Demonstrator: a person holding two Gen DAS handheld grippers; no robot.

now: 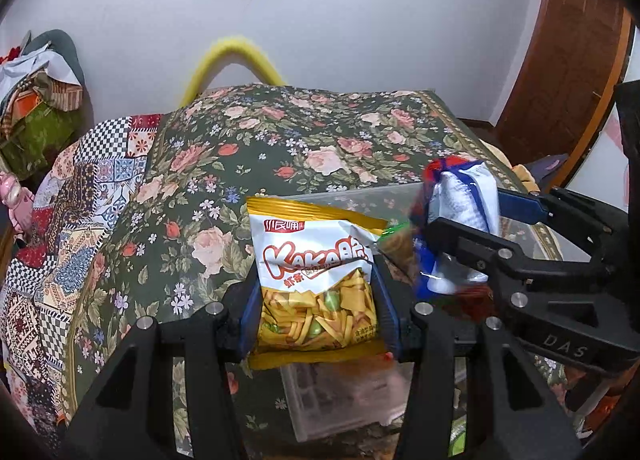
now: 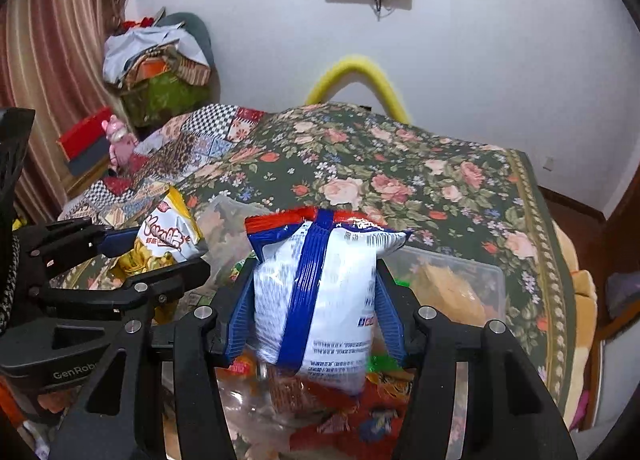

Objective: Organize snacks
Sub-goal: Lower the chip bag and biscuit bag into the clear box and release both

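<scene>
My left gripper [image 1: 318, 296] is shut on a yellow and white Kaka snack bag [image 1: 316, 260], held upright above a clear plastic bin [image 1: 340, 400]. The bag also shows in the right wrist view [image 2: 168, 240]. My right gripper [image 2: 316, 300] is shut on a white, blue and red snack bag [image 2: 320, 292], held upright over a clear bin [image 2: 460, 284] that holds several snack packs [image 2: 360, 420]. In the left wrist view the right gripper [image 1: 464, 216] and its bag [image 1: 460, 220] are to the right of my left gripper.
A bed with a dark green floral cover [image 1: 320, 140] fills the middle. A patchwork quilt [image 1: 80, 200] lies at its left. A pile of cloth and boxes [image 2: 160, 72] stands at the far left. A wooden door [image 1: 568, 72] is at the right.
</scene>
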